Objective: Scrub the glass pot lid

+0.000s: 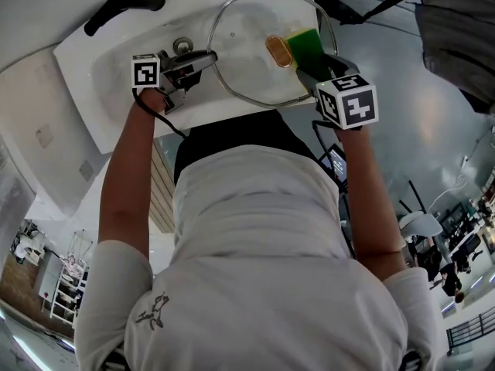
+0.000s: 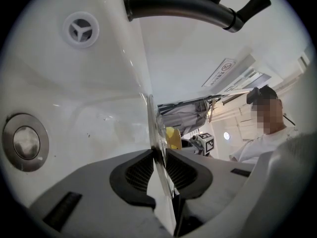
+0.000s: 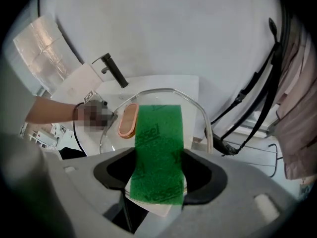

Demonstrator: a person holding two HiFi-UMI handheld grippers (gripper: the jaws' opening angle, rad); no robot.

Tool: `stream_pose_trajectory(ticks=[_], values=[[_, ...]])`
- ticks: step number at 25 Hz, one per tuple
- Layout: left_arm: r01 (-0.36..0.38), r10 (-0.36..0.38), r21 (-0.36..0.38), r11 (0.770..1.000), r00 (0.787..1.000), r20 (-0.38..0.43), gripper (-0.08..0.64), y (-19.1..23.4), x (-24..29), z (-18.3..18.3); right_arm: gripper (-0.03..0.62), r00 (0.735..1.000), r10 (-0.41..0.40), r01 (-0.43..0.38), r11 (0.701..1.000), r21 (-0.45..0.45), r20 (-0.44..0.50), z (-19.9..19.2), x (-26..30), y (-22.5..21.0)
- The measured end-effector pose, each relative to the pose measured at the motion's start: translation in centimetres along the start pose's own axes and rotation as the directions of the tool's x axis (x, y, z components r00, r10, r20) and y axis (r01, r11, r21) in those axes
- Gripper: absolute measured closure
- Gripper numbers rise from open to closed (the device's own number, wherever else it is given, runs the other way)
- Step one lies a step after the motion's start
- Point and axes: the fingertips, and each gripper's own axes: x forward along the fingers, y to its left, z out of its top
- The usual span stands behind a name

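The left gripper (image 2: 159, 155) was clamped tight on the rim of the glass lid (image 1: 247, 60), which it held over the white sink (image 1: 100, 91) near the black tap (image 1: 116, 10). The right gripper (image 3: 159, 172) was closed on a green sponge (image 3: 158, 143), which sat over the lid just beside its tan knob (image 1: 279, 51).

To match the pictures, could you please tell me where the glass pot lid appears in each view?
Head view: glass pot lid top centre, over the sink.
Left gripper view: lid edge-on at centre, clamped in the left claw.
Right gripper view: lid at centre, behind the green sponge in the right claw.
Shared landmark: the black faucet.
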Motion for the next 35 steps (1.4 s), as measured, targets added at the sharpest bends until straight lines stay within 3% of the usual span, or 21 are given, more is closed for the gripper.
stream_pose_trajectory(ticks=[5, 16, 19, 23, 27, 31, 35], values=[[-0.001, 0.001, 0.013, 1.000, 1.000, 0.002, 0.483, -0.1, 0.0, 0.1, 0.301, 0.999, -0.038, 0.037, 0.998, -0.059, -0.026, -1.0, 0.0, -1.0], [-0.012, 0.012, 0.010, 1.000, 1.000, -0.015, 0.483, 0.0, -0.1, -0.2, 0.301, 0.986, -0.133, 0.136, 0.991, 0.020, -0.099, -5.3, -1.4, -8.1], [-0.004, 0.004, -0.001, 1.000, 1.000, -0.008, 0.483, 0.0, 0.0, -0.1, 0.301, 0.988, -0.140, 0.140, 0.990, -0.003, -0.065, -3.7, -2.0, -8.9], [0.002, -0.002, -0.010, 1.000, 1.000, -0.005, 0.483, 0.1, -0.3, -0.3, 0.301, 0.994, -0.113, 0.112, 0.982, -0.155, 0.002, 2.6, -1.9, -7.3], [0.011, -0.011, -0.014, 1.000, 1.000, -0.006, 0.483, 0.0, -0.3, -0.2, 0.301, 0.999, -0.041, 0.046, 0.930, -0.364, 0.022, 9.7, 0.0, -3.2], [0.038, -0.038, -0.016, 0.999, 0.999, -0.008, 0.483, 0.6, -0.3, -0.4, 0.301, 1.000, 0.011, -0.014, 0.845, -0.534, -0.008, 15.0, 2.7, 2.1], [0.032, -0.032, 0.002, 0.999, 0.999, -0.006, 0.483, 0.6, -0.4, 0.0, 0.300, 0.997, 0.054, -0.075, 0.761, -0.644, -0.051, 18.3, 5.7, 7.0]])
